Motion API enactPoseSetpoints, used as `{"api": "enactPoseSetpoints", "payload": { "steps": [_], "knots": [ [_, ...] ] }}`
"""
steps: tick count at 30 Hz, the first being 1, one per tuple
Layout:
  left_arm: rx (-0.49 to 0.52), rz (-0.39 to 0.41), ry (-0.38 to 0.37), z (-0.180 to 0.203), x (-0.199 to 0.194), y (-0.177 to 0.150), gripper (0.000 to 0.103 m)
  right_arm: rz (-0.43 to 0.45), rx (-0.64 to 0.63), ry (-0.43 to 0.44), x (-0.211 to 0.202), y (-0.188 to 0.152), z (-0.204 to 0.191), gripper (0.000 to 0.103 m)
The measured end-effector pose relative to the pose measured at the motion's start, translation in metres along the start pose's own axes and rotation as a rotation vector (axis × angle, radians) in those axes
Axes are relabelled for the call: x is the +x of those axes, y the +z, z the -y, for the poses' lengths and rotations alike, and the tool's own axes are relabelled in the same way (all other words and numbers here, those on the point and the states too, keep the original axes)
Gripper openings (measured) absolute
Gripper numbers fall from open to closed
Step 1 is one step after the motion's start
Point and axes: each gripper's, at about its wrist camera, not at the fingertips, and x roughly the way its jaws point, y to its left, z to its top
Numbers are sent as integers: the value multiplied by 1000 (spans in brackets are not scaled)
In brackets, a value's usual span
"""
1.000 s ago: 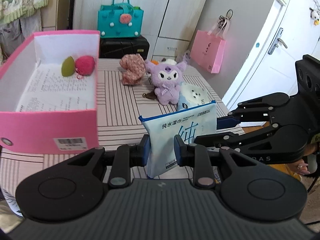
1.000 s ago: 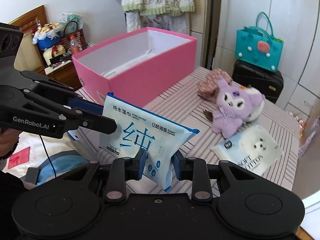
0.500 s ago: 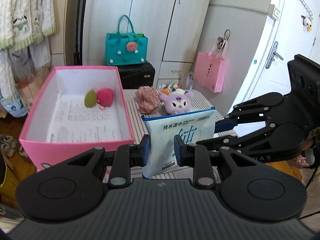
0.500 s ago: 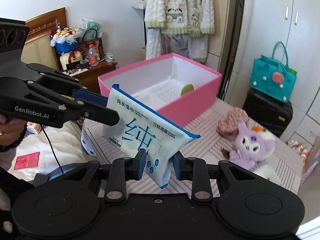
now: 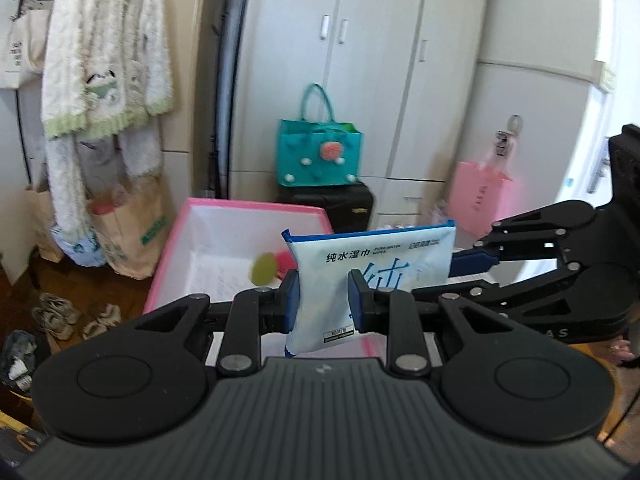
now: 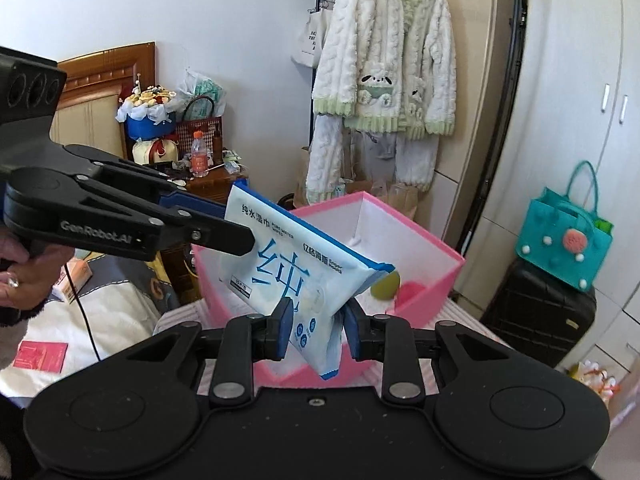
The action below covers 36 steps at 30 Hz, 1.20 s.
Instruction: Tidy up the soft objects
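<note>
A blue-and-white wet-wipes pack [image 5: 372,252] hangs in the air, held from both sides. My left gripper [image 5: 322,302] is shut on its left lower edge. My right gripper [image 6: 314,326] pinches the pack [image 6: 288,248] at its lower corner, pads pressing on it and jaws closing further. In the left wrist view the right gripper [image 5: 460,264] reaches in from the right. Behind and below the pack stands the open pink box [image 5: 256,204], seen too in the right wrist view [image 6: 400,216]. Inside the box lie a green soft ball [image 6: 386,284] and a pink one [image 6: 412,292].
A teal bag [image 5: 320,156] sits on a black suitcase [image 5: 332,204] before the wardrobe, a pink paper bag [image 5: 484,196] to its right. A fleecy jacket [image 5: 104,60] hangs at left, shoes [image 5: 60,312] on the floor. A bed [image 6: 100,312] and the striped table [image 6: 180,316] lie left.
Both grippers have risen with the pack and swung left toward the pink box. The plush toys and the table top have dropped out of view.
</note>
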Motion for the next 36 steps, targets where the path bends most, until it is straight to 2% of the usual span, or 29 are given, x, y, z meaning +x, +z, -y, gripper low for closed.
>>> {"api": "enactPoseSetpoints", "payload": {
  "steps": [8,14,18,20,23,26,32,36],
  "knots": [
    [-34,-50,91,-35,64,24,25,-73,53,0,75,22,36,25],
    [-58,-179,137,-59,118,30,25,-194,86,7,129,28,57,25],
    [-117,-261,139,-81,149,32,25,-258,79,-5,158,30,58,25],
    [-109,-283,157,-85,159,31,25,-285,73,-4,171,32,58,25],
    [-46,-301,200,-80,169,28,25,-311,52,-19,182,31,58,25],
    [-44,-334,209,-82,177,25,25,-317,42,-31,188,29,58,25],
    [-64,-390,202,-88,187,20,24,-360,82,1,188,28,58,26],
    [0,-408,171,-84,190,25,24,-363,96,-23,183,31,61,25]
  ]
}}
